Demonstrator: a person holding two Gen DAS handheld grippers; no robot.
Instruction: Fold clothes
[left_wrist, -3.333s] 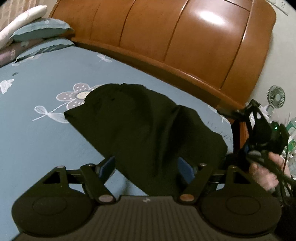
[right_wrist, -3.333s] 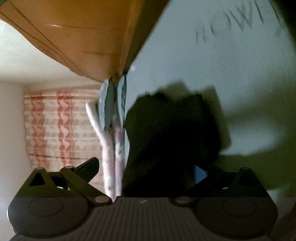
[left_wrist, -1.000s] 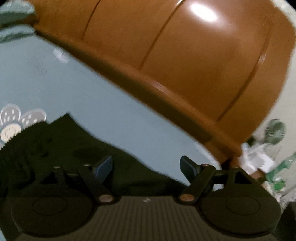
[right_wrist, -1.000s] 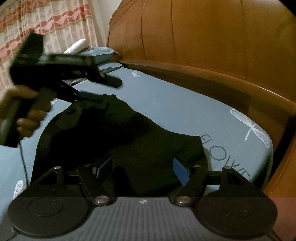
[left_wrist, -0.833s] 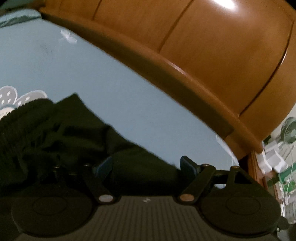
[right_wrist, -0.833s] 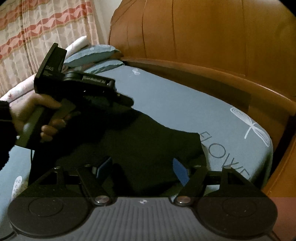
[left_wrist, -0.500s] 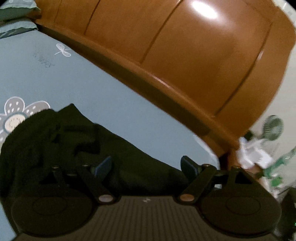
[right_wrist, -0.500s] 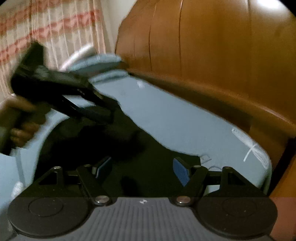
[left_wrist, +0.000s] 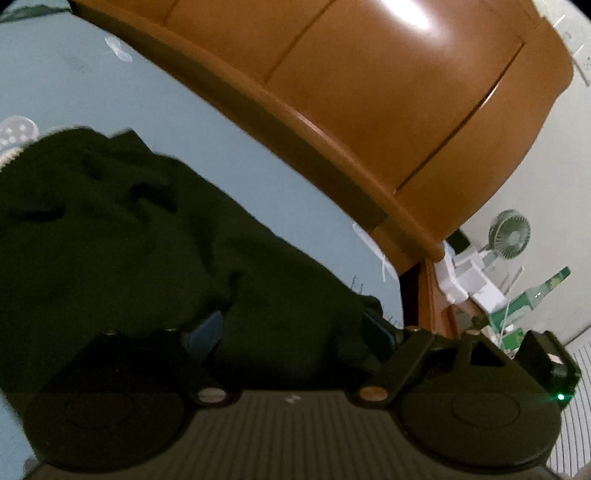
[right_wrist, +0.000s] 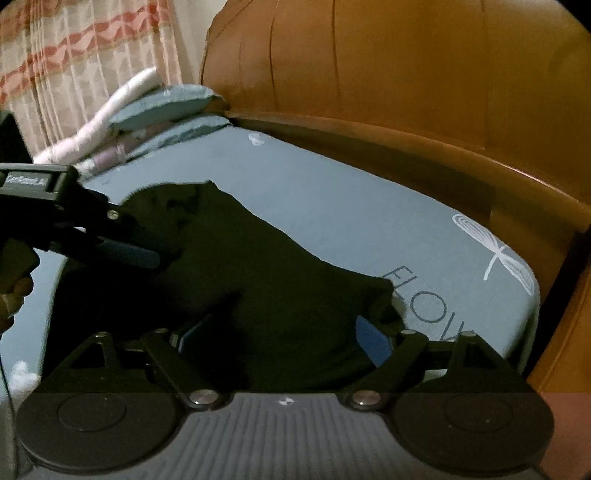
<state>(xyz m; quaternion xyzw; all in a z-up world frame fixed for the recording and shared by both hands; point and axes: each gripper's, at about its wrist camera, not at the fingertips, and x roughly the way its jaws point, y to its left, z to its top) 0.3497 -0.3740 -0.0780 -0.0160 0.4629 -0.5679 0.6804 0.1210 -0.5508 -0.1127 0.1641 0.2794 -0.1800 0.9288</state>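
While the blue pads (right_wrist: 375, 341) of the right gripper (right_wrist: 284, 339) stand wide apart, having just been opening, the dark garment (right_wrist: 266, 280) lies between them with no pad seen pressing on it. Jaws of the left gripper (left_wrist: 291, 328) are likewise spread, its blue pads (left_wrist: 205, 328) over the same rumpled cloth (left_wrist: 147, 236), gripping nothing. Seen from the right wrist, the left gripper (right_wrist: 122, 251) reaches in from the left edge above the garment's far part, held by a hand (right_wrist: 14, 291). The garment lies spread on the blue bedsheet (right_wrist: 351, 218), near the corner printed with lettering (right_wrist: 424, 299). Beyond stands a wooden headboard (left_wrist: 369, 85); pillows (right_wrist: 166, 107) and a curtain (right_wrist: 74, 62) lie far left, a small fan (left_wrist: 509, 234) to the right.
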